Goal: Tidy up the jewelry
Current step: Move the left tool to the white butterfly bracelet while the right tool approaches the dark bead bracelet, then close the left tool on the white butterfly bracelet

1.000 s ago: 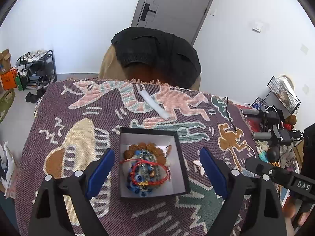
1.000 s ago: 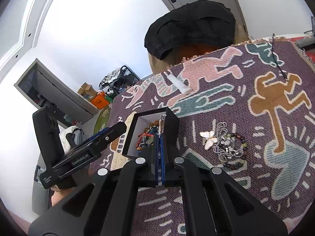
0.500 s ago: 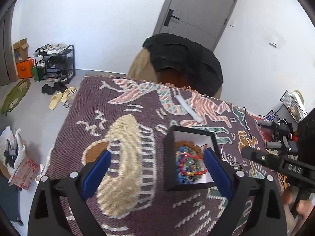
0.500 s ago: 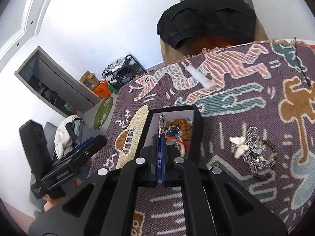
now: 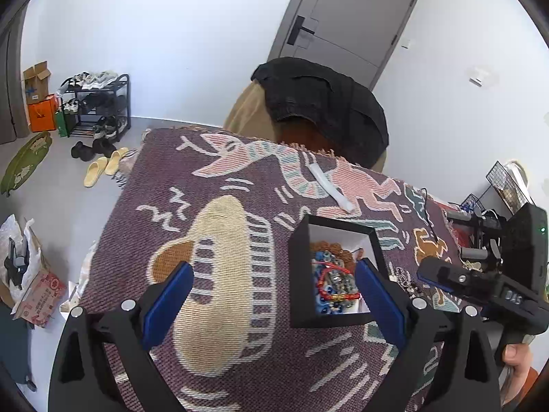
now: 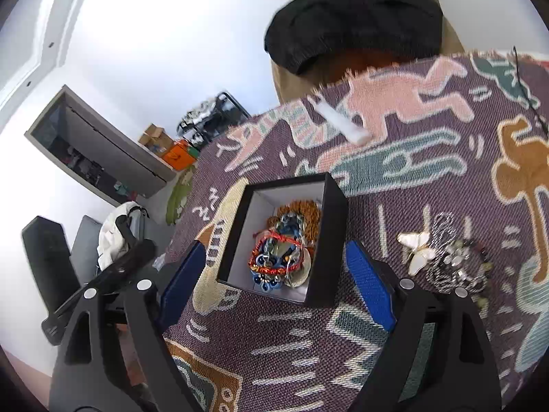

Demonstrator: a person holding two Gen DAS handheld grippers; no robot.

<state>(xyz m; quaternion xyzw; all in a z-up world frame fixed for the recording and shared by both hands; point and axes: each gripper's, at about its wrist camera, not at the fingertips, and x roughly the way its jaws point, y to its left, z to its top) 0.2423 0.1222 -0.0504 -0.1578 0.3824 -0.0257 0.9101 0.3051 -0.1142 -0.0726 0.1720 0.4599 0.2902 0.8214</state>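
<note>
Right tongs (image 6: 274, 274) have just been opening; jaws now stand wide, released, blue pads either side of the box (image 6: 329, 233) without touching it, nothing gripped. Left tongs (image 5: 271, 298) also released, jaws wide over bare cloth (image 5: 223, 257), right pad overlapping the box's near right corner in view. Box is black, white-lined, upright on the tabletop, holding a tangle of beads (image 6: 284, 243): red cord, blue and amber. More jewelry (image 6: 446, 257), a white butterfly piece with chains, lies on the cloth right of the box, apart from it.
</note>
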